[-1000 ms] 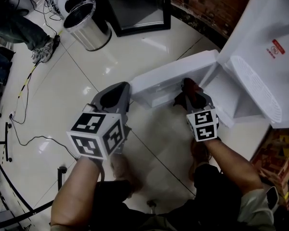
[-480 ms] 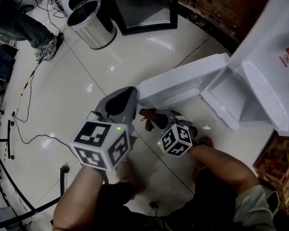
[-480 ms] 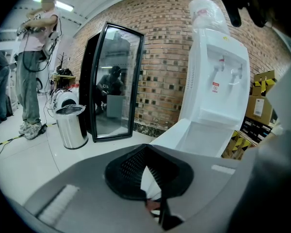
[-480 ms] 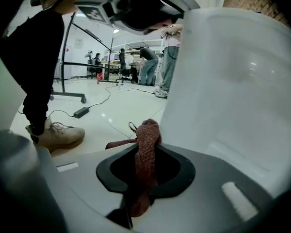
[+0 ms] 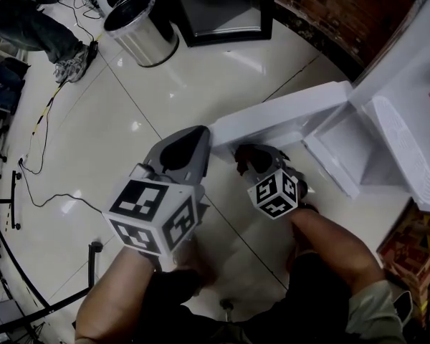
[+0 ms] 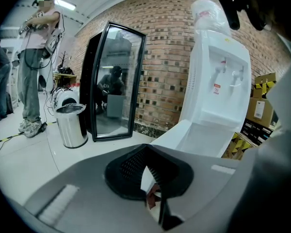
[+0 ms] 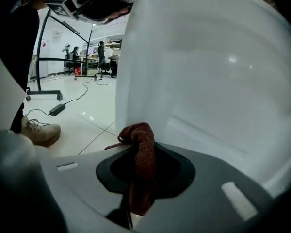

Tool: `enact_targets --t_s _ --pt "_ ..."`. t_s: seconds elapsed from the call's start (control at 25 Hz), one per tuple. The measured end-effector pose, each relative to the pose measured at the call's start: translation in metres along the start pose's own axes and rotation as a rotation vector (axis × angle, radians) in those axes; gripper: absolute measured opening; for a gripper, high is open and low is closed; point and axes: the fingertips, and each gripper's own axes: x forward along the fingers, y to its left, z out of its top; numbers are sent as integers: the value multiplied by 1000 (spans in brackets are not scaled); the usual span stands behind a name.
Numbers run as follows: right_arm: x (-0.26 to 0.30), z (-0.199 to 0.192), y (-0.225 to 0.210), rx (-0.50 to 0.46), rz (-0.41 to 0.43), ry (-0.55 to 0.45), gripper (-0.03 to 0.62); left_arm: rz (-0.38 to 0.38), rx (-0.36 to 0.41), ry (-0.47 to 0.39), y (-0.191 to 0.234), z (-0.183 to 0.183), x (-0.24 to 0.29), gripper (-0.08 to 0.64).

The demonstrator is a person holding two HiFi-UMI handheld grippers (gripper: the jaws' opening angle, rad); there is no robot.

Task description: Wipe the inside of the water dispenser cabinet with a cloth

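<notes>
1. The right gripper [image 7: 138,171] has its fingers pinching a dark red cloth [image 7: 142,142]. A fat fold of it pokes up past the tips, so there's plenty of fabric out front to wipe with.
2. The left gripper [image 6: 153,181] has its fingers pressed together with nothing in them. In the head view it hangs just beside the free end of the open cabinet door [image 5: 283,119].
3. So the cloth sits in the right jaws, close up against that white door panel and not yet in the cabinet opening [image 5: 347,153]. I can't tell if it's touching the plastic.
4. To do this bit well, I'd swing the right gripper round the door and into the opening. Lead with the loose fold, not the hard jaw tips, and go flat along the walls and into the corners. The grip should stay firm so the cloth doesn't get dragged out. The left gripper could brace the door so it doesn't swing.
5. Head count: two grippers, one cloth, one water dispenser [image 6: 216,81] with one door open, one steel bin [image 5: 140,21] and one black-framed mirror [image 6: 112,81].
</notes>
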Motion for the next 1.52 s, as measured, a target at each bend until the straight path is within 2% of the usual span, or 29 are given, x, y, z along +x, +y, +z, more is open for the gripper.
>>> enact_targets --t_s 0.12,0.24,0.4,0.68,0.96,1.28,1.52 --pt "5 1 -6 19 -19 4 81 -3 -3 2 -1 -1 -1 0" --pt "11 1 -9 87 -29 10 81 -2 -4 3 0 0 -1 0" --pt "8 -15 -24 139 -83 47 83 -1 -4 4 0 0 0 0" --pt "-12 -67 -86 257 -269 139 83 13 2 3 1 0 -1 0" --pt "-55 -99 -145 407 -474 145 83 28 6 2 1 -1 -1 0" --pt "-85 -101 -151 457 -533 110 81 37 8 4 1 -1 1 0" --pt "-94 -129 -160 493 -584 164 81 35 10 2 0 -2 1 0"
